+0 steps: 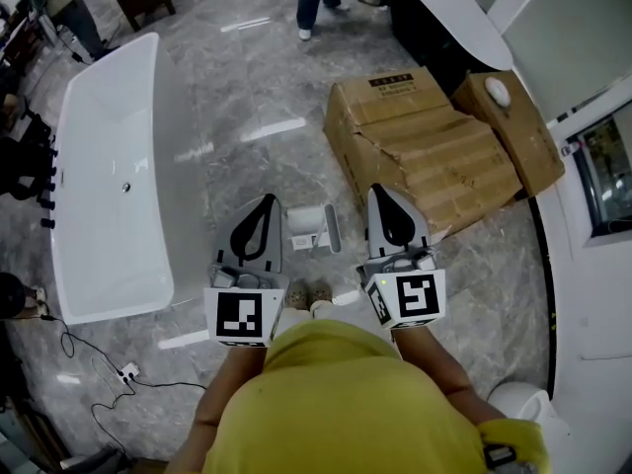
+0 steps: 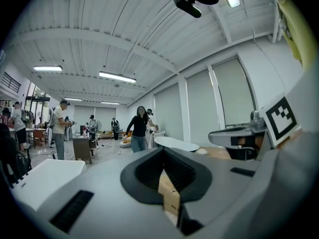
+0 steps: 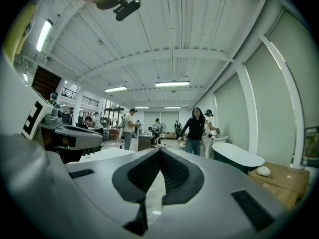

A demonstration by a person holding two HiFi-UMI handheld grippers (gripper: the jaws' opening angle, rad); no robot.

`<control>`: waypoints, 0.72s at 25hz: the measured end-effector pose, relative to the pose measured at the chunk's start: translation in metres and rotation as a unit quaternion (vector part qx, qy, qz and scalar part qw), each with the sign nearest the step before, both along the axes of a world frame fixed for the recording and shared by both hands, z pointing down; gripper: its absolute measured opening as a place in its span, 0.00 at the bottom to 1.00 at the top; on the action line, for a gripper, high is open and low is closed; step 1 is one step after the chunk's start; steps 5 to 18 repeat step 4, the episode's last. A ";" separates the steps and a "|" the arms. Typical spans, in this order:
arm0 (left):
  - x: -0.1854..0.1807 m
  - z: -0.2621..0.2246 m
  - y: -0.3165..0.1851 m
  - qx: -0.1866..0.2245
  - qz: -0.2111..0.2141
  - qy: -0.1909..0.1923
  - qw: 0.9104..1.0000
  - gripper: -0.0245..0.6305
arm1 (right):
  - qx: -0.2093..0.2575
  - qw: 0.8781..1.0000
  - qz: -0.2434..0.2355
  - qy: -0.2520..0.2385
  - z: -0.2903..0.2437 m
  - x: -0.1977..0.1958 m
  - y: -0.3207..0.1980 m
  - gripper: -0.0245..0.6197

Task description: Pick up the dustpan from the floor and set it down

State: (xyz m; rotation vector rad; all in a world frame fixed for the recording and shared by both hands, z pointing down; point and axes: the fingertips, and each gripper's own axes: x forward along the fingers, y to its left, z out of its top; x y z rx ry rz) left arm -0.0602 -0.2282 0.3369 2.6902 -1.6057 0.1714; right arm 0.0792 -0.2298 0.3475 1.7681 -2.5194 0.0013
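The dustpan [image 1: 310,224], white with a grey handle, lies on the grey marble floor just ahead of the person's feet. Both grippers are held level at waist height above it, one on either side. The left gripper [image 1: 268,199] is to the dustpan's left, the right gripper [image 1: 380,191] to its right. In the left gripper view the left gripper [image 2: 163,149] has its jaw tips together with nothing between them. The right gripper [image 3: 159,149] looks the same in its own view. The dustpan shows in neither gripper view.
A white bathtub [image 1: 109,166] stands on the left. Battered cardboard boxes [image 1: 425,146] lie ahead on the right, and a dark bathtub [image 1: 444,8] stands beyond them. Cables and a power strip [image 1: 123,371] trail at lower left. Several people stand further off [image 2: 138,128].
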 end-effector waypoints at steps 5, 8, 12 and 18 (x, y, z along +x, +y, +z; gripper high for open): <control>-0.004 0.000 0.003 -0.001 0.000 0.000 1.000 0.04 | -0.007 1.000 0.000 0.001 0.003 -0.006 0.003 0.05; -0.004 0.000 0.003 -0.001 0.000 0.000 1.000 0.04 | -0.007 1.000 0.000 0.001 0.003 -0.006 0.003 0.05; -0.004 0.000 0.003 -0.001 0.000 0.000 1.000 0.04 | -0.007 1.000 0.000 0.001 0.003 -0.006 0.003 0.05; -0.004 0.000 0.003 -0.001 0.000 0.000 1.000 0.04 | -0.007 1.000 0.000 0.001 0.003 -0.006 0.003 0.05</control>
